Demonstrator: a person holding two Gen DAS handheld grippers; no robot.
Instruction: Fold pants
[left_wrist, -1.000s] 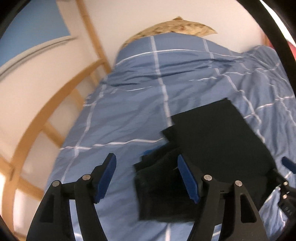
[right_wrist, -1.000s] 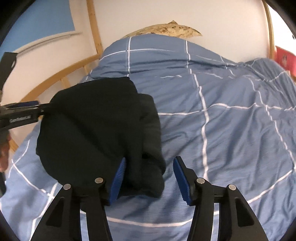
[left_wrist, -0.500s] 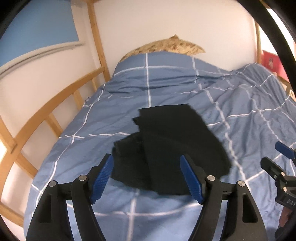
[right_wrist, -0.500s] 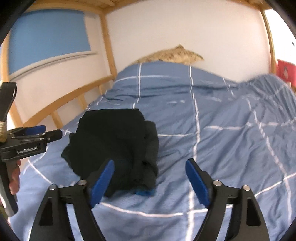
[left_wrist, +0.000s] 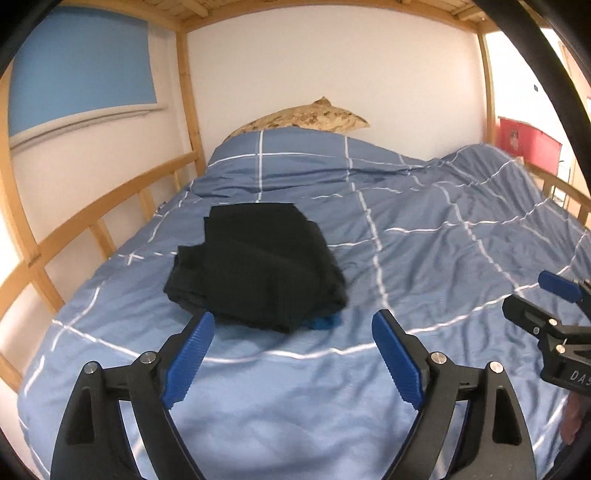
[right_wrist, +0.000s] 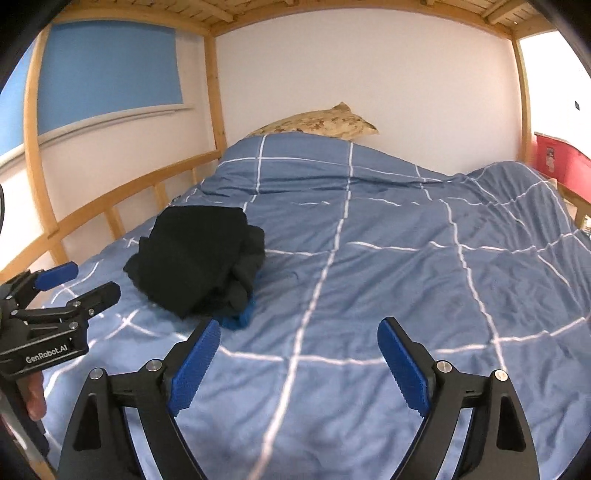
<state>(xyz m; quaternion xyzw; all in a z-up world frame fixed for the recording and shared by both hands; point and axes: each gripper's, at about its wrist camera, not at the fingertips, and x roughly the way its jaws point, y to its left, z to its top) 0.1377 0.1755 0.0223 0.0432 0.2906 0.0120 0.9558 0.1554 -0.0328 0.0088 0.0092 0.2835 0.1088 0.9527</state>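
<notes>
The black pants (left_wrist: 258, 266) lie folded in a compact bundle on the blue checked duvet (left_wrist: 424, 236), left of the bed's middle; they also show in the right wrist view (right_wrist: 199, 258). A bit of blue fabric (right_wrist: 238, 317) peeks out under the bundle's near edge. My left gripper (left_wrist: 293, 354) is open and empty, a little short of the bundle's near edge. My right gripper (right_wrist: 297, 358) is open and empty, to the right of the bundle and nearer the camera. Each gripper shows at the side of the other's view.
A wooden bed rail (left_wrist: 92, 221) runs along the left side against the wall. A patterned pillow (left_wrist: 306, 118) lies at the head. A red box (left_wrist: 524, 142) stands beyond the right side. The upper bunk's wooden slats (right_wrist: 332, 7) are overhead.
Both grippers have drawn back and up from the pants, leaving the folded bundle lying on the duvet. Both jaws have opened wider.
</notes>
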